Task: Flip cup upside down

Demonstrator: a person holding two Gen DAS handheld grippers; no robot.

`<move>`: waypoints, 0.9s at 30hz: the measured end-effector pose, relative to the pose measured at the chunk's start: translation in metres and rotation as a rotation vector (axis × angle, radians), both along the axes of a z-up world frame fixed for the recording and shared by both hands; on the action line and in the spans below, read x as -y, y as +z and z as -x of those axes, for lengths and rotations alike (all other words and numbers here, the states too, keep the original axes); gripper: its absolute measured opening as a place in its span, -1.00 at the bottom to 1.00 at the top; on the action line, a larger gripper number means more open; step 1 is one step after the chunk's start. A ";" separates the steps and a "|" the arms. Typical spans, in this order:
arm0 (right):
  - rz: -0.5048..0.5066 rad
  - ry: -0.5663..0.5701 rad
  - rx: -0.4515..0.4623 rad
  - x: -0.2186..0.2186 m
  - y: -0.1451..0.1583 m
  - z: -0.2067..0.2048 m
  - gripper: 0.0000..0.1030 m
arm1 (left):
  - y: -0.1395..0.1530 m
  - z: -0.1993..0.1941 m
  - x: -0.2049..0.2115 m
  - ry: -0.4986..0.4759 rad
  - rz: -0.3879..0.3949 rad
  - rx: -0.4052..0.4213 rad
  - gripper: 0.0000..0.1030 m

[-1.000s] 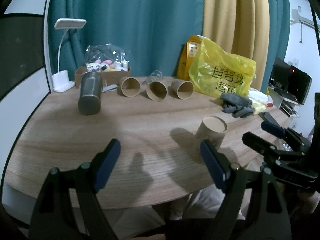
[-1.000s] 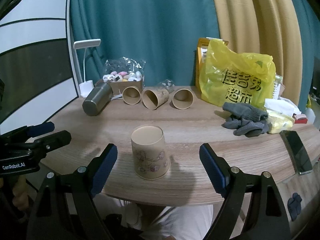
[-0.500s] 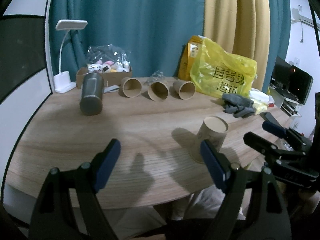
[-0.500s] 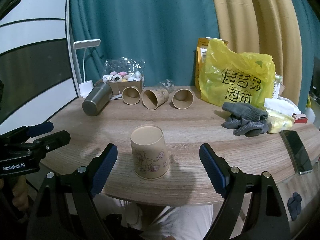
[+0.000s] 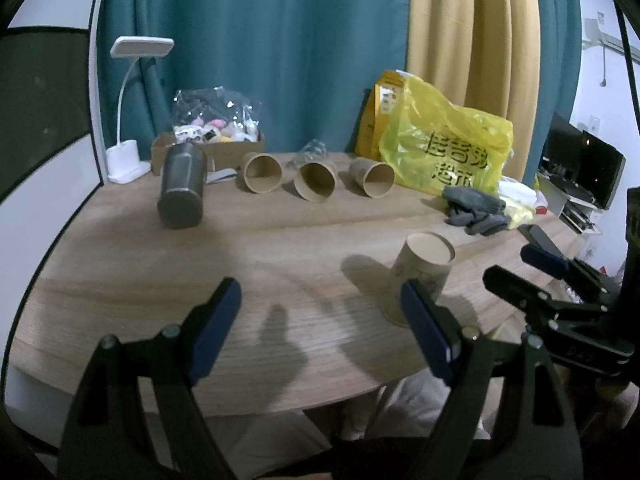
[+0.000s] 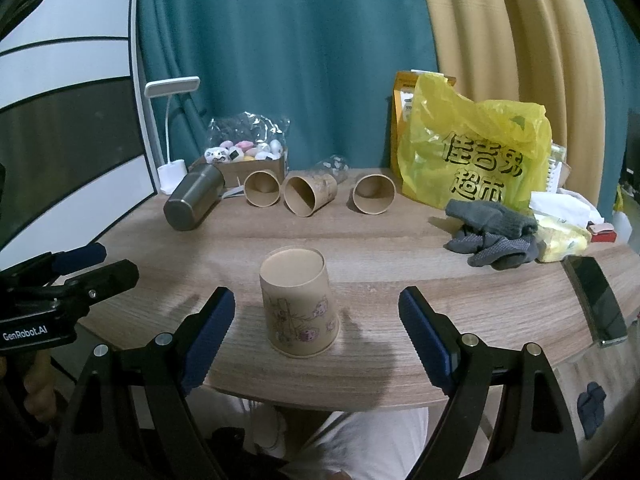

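The printed paper cup point(image 6: 298, 304) stands mouth-down near the wooden table's point(image 6: 400, 248) front edge, apparently already flipped, between the spread-open right gripper point(image 6: 316, 334), while the left gripper point(image 5: 320, 330) hangs released; withdrawal likely remains.

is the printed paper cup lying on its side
No, the printed paper cup stands upside down on the table, wide rim down.

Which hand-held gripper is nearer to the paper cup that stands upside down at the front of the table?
Right. The right hand-held gripper is open directly before the paper cup; the left hand-held gripper is off to its left.
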State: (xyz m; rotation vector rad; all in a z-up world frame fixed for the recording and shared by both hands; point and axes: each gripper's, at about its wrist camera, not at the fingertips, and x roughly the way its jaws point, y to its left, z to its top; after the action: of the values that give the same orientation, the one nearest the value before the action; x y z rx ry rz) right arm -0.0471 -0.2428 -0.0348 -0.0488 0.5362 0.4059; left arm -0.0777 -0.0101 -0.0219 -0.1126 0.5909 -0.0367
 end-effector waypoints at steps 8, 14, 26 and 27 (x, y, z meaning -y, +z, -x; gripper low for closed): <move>0.001 0.001 0.000 0.000 0.000 0.000 0.68 | 0.000 0.001 -0.001 0.002 -0.005 0.004 0.62; -0.001 0.000 -0.002 0.000 -0.001 0.000 0.68 | 0.000 0.001 -0.001 0.001 -0.004 0.002 0.62; 0.001 0.002 -0.016 -0.005 -0.004 -0.003 0.68 | -0.002 0.000 -0.002 0.004 0.008 -0.006 0.62; 0.002 0.003 -0.015 -0.006 -0.004 -0.002 0.68 | -0.002 0.000 -0.002 0.004 0.008 -0.003 0.62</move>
State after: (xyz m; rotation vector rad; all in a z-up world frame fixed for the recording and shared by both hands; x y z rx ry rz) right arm -0.0448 -0.2368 -0.0386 -0.0482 0.5515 0.4089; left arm -0.0778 -0.0083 -0.0242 -0.1220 0.5936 -0.0353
